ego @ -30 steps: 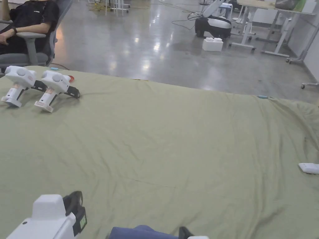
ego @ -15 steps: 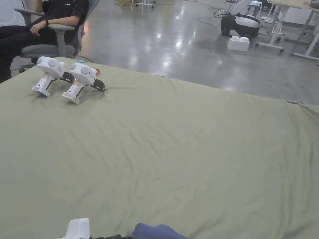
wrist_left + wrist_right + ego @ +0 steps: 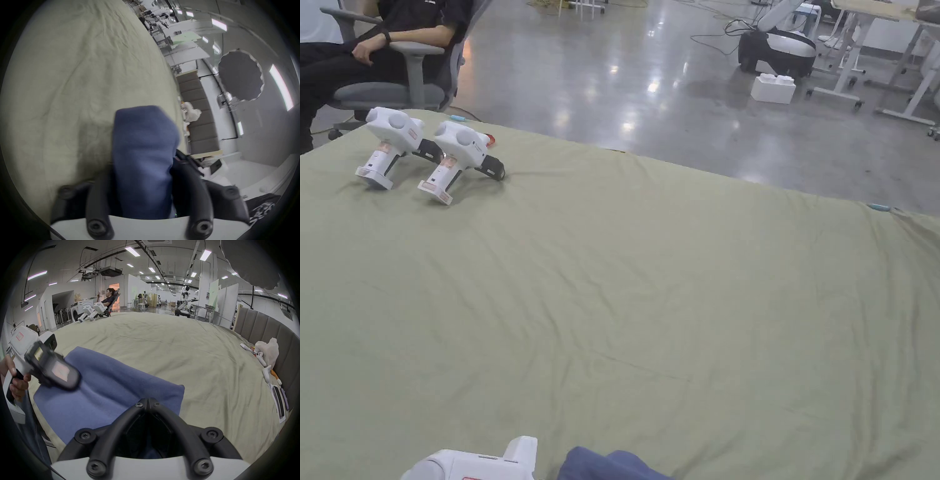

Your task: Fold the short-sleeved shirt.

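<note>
Shirt [image 3: 103,386], a blue folded bundle, lies on the green sheet [image 3: 650,300] at its near edge, far from the two spare grippers [image 3: 425,156] resting at the sheet's far left corner. In the right gripper view its long axis runs from the left gripper [image 3: 50,369] across to the right gripper [image 3: 147,402], so each tool sits at one end of the cloth and neither is clearly nearer. The right gripper's jaws meet tip to tip at the shirt's near right edge; whether any cloth is pinched between them I cannot tell. In the left gripper view the shirt [image 3: 142,155] rises between that gripper's spread arms, but the tips are hidden behind the fabric, so its grip cannot be judged. The fold looks nearly finished
</note>
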